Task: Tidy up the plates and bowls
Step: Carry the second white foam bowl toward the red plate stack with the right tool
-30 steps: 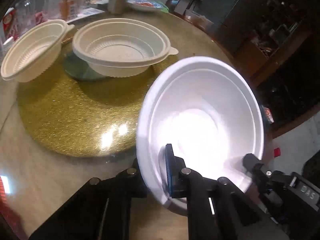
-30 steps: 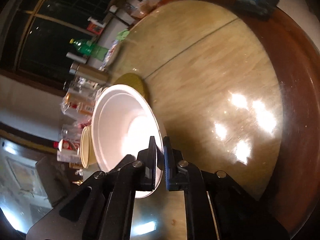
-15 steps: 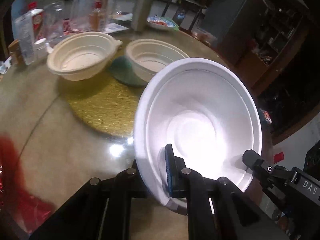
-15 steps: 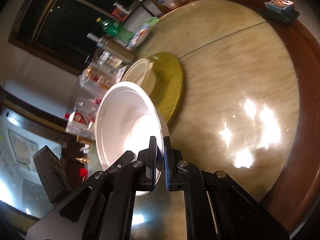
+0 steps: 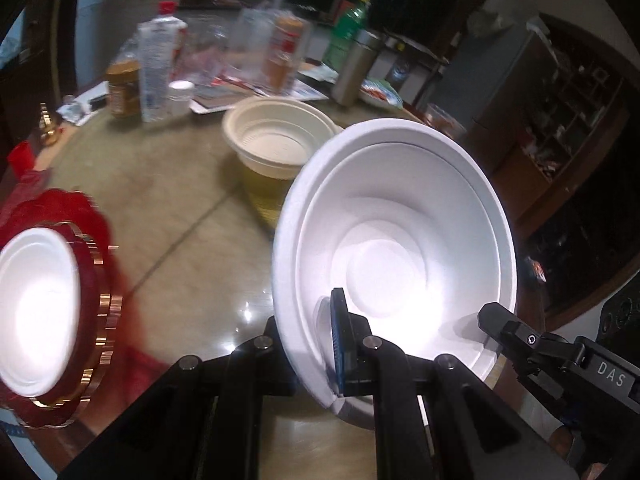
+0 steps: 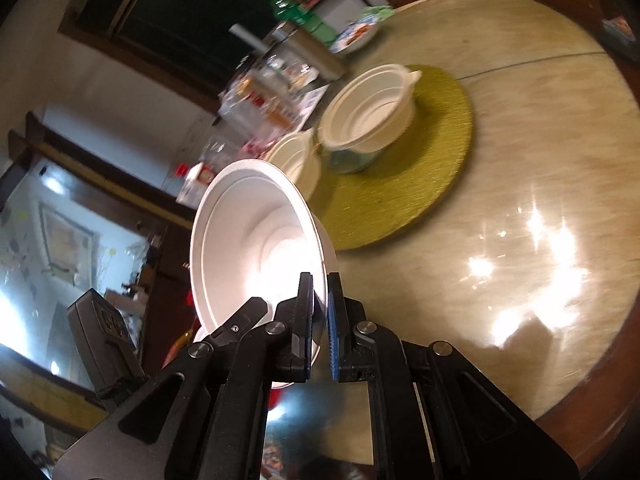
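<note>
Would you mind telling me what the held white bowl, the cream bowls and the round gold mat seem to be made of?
White bowl: probably thin foam or moulded plastic; matte, stepped rings, thin rim.
Cream bowls: likely pulp fibre or plastic; dull, ribbed inside, with a small rim tab.
Gold mat: seemingly woven or brushed metallic material; fine lines, soft glitter.

The only text that reads clearly is "DAS", in pale capitals on the black body of the right gripper, low and to the right of the left gripper. Labels on the bottles and jars far ahead of the claw are too blurred to read.
</note>
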The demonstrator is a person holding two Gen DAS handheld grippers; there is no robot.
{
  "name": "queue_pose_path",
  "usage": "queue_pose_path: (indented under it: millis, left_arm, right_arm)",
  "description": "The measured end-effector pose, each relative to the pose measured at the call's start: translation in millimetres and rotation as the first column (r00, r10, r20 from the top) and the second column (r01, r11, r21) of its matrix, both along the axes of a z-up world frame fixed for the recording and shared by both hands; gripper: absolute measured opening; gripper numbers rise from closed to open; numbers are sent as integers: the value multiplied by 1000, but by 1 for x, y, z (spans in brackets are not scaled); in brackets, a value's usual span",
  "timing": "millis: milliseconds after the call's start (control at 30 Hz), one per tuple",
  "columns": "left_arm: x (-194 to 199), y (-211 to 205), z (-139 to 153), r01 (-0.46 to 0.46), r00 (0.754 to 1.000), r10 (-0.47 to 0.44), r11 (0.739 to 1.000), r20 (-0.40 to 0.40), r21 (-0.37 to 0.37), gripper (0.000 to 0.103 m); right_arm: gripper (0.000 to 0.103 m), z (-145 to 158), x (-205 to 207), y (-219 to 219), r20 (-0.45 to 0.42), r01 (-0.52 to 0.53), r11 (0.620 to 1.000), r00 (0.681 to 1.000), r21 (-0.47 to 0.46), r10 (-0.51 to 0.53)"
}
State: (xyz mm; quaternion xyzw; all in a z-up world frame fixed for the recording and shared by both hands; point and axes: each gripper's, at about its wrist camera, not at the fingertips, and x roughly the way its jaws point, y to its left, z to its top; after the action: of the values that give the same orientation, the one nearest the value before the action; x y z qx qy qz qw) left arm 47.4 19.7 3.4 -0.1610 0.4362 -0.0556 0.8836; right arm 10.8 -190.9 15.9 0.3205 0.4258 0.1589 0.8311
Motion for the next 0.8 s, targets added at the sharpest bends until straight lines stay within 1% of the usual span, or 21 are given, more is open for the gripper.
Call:
queue_pose_path:
  millis: [233,367,467,633,733,800]
  left_arm:
    - [-25,45,17,-88,994,89,996,59,-18,11]
    - [-46,78,25,-161,982,162,987,97,-26,11]
    - [-62,101,27,-219,969,221,975,113,-31,11]
    - [-80,140,17,-307,946,309,951,95,-31,11]
    - [-87,161,9,-352,933,354,935,70,-36,11]
    - [-90,173,2,-379,923,381,925,50,-42,11]
  right_arm:
    - [6,17,-2,50,44,-100,995,994,-10,100]
    - [6,21,-1,78,51,-163,987,985,-11,164]
    - [6,19,0,109,48,-230,973,972,-9,230]
    - [6,13,1,156,32,-320,947,947,-14,320]
    - [6,2,2,188,3,-373,927,928,-19,374]
    - [6,-4,4,200,-15,-394,919,919,-20,394]
